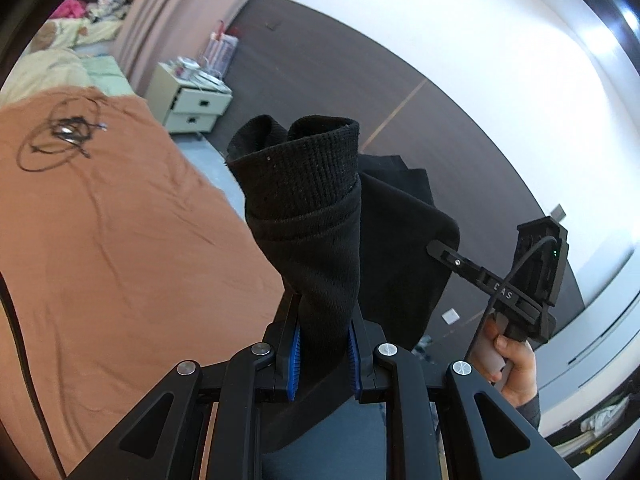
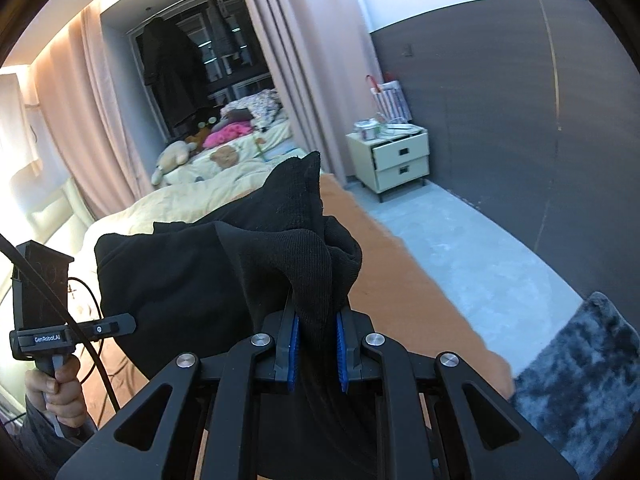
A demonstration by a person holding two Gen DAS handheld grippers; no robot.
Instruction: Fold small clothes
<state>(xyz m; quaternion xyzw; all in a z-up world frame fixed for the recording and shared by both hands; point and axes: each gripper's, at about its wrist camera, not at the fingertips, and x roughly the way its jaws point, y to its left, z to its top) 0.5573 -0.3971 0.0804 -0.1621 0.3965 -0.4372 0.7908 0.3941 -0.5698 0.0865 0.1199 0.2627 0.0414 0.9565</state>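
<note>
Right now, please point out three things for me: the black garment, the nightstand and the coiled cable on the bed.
black garment [image 1: 312, 184]: left wrist view, on its ribbed cuff.
nightstand [image 2: 400, 160]: right wrist view, on its drawer fronts.
coiled cable [image 1: 60, 136]: left wrist view, on the loops.

Black linkage claw with blue ribbed pads, silver screws, grey sleeve.

Raised letters reading "DAS" stand on the black bar of the right gripper, seen from the left wrist camera, just in front of the hand that grips its handle. In the right wrist view, white print reading "GenRobot.AI" stands on the side of the left gripper, on its black body directly above the hand that holds it. No other writing is legible.
</note>
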